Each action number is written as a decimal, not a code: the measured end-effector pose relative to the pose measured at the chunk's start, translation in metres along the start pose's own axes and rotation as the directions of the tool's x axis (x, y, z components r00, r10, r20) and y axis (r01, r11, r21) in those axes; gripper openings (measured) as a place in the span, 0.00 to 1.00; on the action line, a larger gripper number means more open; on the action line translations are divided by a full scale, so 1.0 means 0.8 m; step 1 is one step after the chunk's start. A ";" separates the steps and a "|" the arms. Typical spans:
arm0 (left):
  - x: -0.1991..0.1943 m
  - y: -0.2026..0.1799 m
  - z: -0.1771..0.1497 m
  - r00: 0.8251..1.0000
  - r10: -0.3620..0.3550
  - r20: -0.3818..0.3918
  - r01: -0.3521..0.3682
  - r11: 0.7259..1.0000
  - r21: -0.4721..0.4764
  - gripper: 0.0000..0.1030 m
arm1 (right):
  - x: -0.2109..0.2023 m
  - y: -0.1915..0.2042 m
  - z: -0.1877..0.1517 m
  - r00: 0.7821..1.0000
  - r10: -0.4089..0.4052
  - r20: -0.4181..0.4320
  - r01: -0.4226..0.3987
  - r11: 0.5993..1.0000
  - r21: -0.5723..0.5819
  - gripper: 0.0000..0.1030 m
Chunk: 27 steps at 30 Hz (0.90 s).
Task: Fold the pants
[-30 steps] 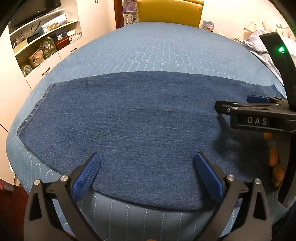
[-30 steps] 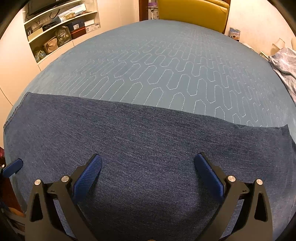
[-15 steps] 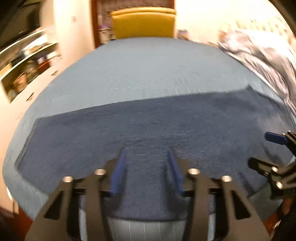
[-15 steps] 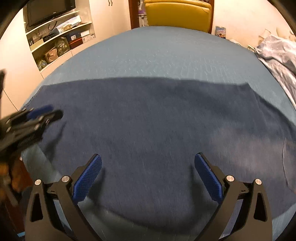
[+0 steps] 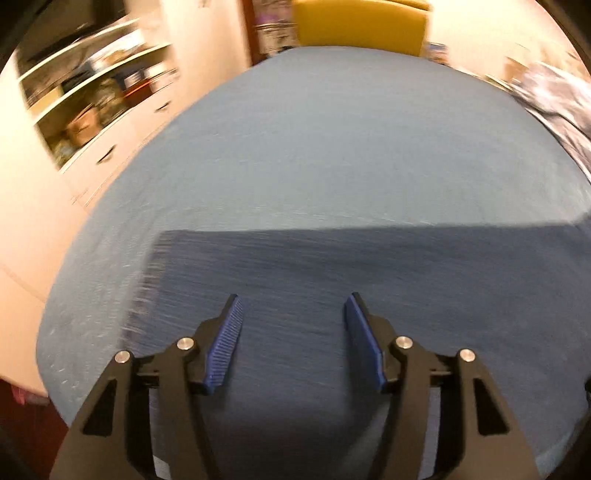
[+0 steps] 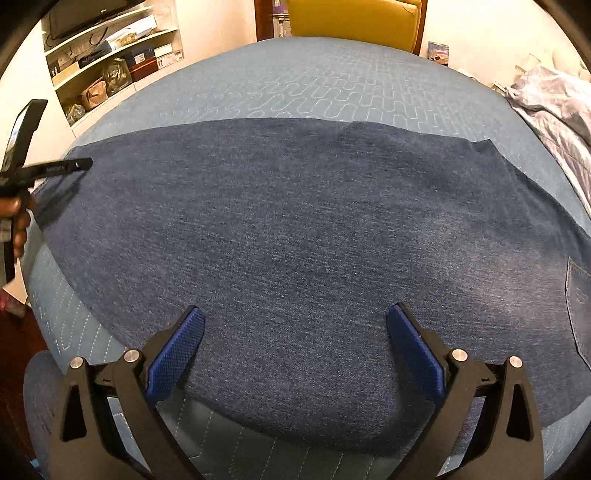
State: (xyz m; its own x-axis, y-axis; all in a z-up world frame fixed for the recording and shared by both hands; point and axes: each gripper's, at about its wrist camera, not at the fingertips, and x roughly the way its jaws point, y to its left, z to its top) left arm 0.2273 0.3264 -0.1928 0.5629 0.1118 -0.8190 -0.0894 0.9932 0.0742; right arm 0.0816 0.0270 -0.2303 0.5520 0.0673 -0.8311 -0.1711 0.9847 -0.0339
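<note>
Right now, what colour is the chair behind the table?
Mustard yellow chair, clearest in the right wrist view.

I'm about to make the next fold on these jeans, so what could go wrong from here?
1. Both grippers are open over the jeans and hold nothing: the left gripper and the right gripper might pinch only the top layer.
2. The near edge of the jeans hangs over the blue quilted pad, so a pull could drag them off.
3. The left wrist view is blurred by motion, so a grab there could miss the hem.
</note>
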 end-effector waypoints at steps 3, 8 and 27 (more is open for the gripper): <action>0.003 0.026 0.010 0.997 0.080 -0.005 -0.080 0.995 -0.061 0.46 | 0.000 0.006 -0.003 1.000 -0.011 0.003 0.011 1.000 0.001 0.95; -0.031 -0.032 0.030 0.990 -0.105 0.097 0.103 0.994 0.017 0.38 | 0.002 0.010 -0.007 1.000 -0.018 0.008 0.018 1.000 0.004 0.95; -0.010 0.063 0.049 0.995 0.044 0.085 -0.027 0.981 -0.190 0.38 | 0.033 -0.097 0.143 0.999 -0.019 0.032 0.016 0.997 0.080 0.43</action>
State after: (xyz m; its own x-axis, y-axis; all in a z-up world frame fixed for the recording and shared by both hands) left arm 0.2504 0.3770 -0.1599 0.6260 0.1576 -0.7637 -0.2595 0.9657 -0.0134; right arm 0.2027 -0.0290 -0.1859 0.5813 0.0540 -0.8119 -0.0967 0.9953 -0.0030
